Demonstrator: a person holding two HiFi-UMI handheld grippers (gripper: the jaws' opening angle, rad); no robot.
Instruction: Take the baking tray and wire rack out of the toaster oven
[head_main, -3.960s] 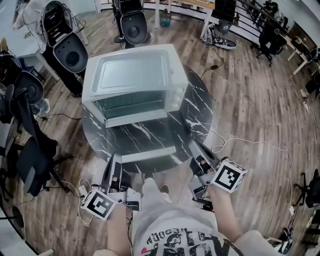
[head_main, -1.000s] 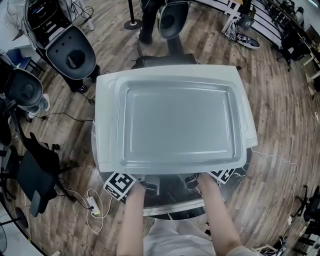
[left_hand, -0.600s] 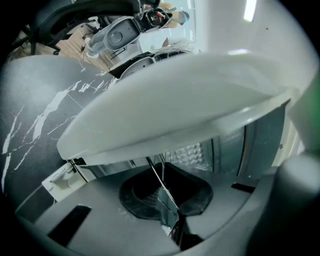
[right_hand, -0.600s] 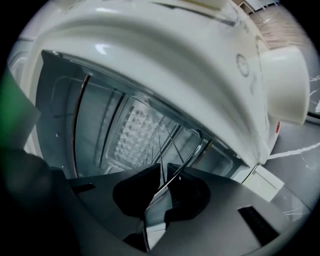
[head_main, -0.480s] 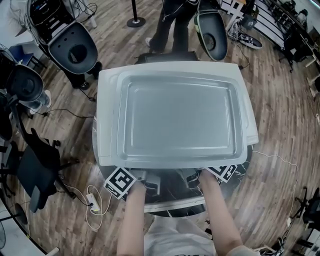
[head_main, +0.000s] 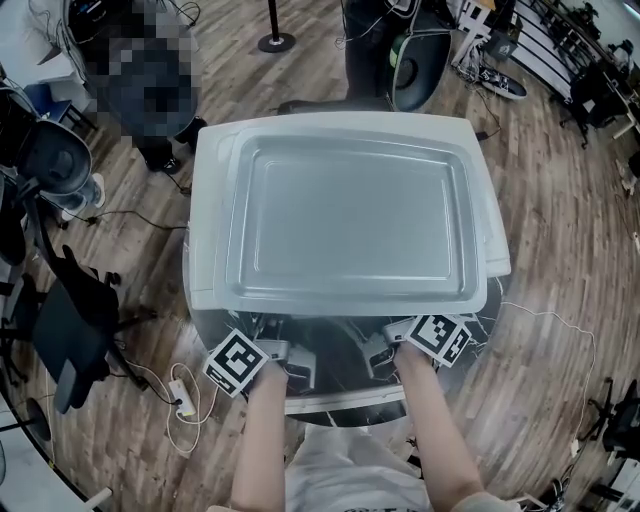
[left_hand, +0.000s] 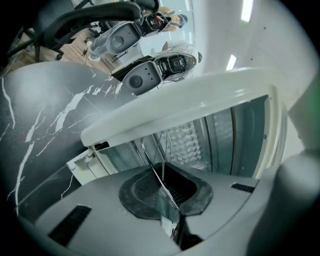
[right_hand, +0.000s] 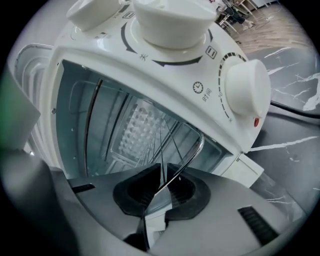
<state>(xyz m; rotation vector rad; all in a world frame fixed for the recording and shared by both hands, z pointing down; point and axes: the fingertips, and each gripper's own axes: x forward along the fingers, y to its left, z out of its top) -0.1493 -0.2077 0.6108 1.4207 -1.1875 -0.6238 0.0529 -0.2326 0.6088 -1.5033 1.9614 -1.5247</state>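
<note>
From above, the white toaster oven (head_main: 350, 210) fills the head view, standing on a round black marble table (head_main: 200, 330). Both grippers reach into its open front from below its top edge. My left gripper (head_main: 288, 350) (left_hand: 167, 200) is shut on the thin front wire of the wire rack (left_hand: 161, 160). My right gripper (head_main: 385, 345) (right_hand: 157, 195) is shut on the rack's chrome front rod (right_hand: 192, 152) near its right corner. Both pairs of jaws have just been closing with the rack between them. The baking tray cannot be made out.
The oven's knobs (right_hand: 245, 95) stick out right of the opening. The open door's edge (head_main: 345, 405) lies below my hands. Office chairs (head_main: 50, 170), a power strip (head_main: 183, 400) and cables lie on the wooden floor. A person (head_main: 370, 40) stands behind the oven.
Both hands have stayed at the oven's mouth. The right marker cube has come out a little from under the oven's top. The person behind the oven has shifted right.
</note>
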